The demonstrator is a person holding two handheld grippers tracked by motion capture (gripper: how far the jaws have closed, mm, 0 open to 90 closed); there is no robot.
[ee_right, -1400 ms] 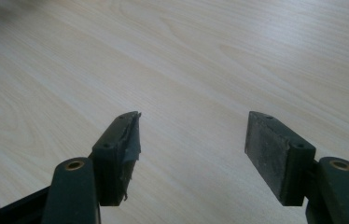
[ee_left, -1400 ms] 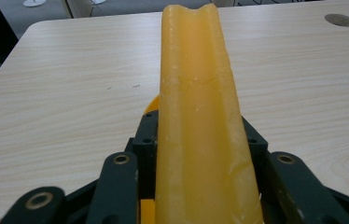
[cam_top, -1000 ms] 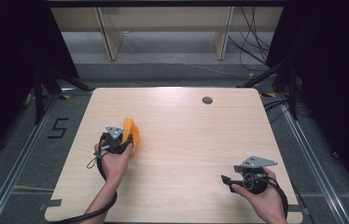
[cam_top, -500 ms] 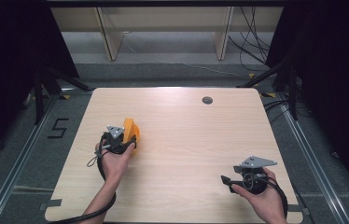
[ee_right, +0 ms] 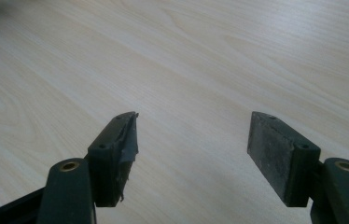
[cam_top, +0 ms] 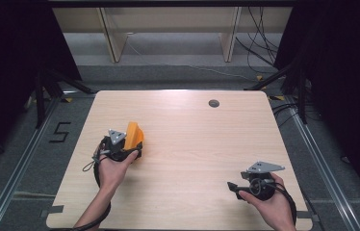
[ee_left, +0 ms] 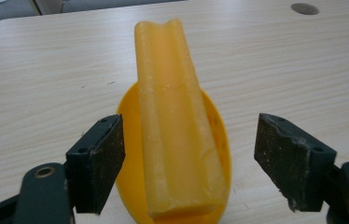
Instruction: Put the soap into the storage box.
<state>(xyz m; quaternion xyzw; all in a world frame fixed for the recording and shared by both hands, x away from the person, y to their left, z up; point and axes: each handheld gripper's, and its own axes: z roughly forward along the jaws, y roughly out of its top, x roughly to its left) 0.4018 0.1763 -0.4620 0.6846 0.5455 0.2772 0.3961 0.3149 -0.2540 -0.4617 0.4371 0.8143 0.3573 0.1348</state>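
Note:
An orange-yellow piece (ee_left: 177, 130) lies on the wooden table (cam_top: 197, 139): a long grooved bar resting on a rounded, dish-like base of the same colour. In the high view this orange piece (cam_top: 134, 135) is at the table's left. My left gripper (ee_left: 191, 140) is open, one jaw on either side of the bar with a gap on both sides. The high view shows that left gripper (cam_top: 126, 148) held by a hand just in front of the piece. My right gripper (ee_right: 193, 135) is open over bare wood, and the high view places the right gripper (cam_top: 233, 186) near the front right.
A small dark round grommet (cam_top: 213, 103) sits in the tabletop near the far edge. Beyond the table there are shelf legs and cables on the floor. Black curtains hang to both sides.

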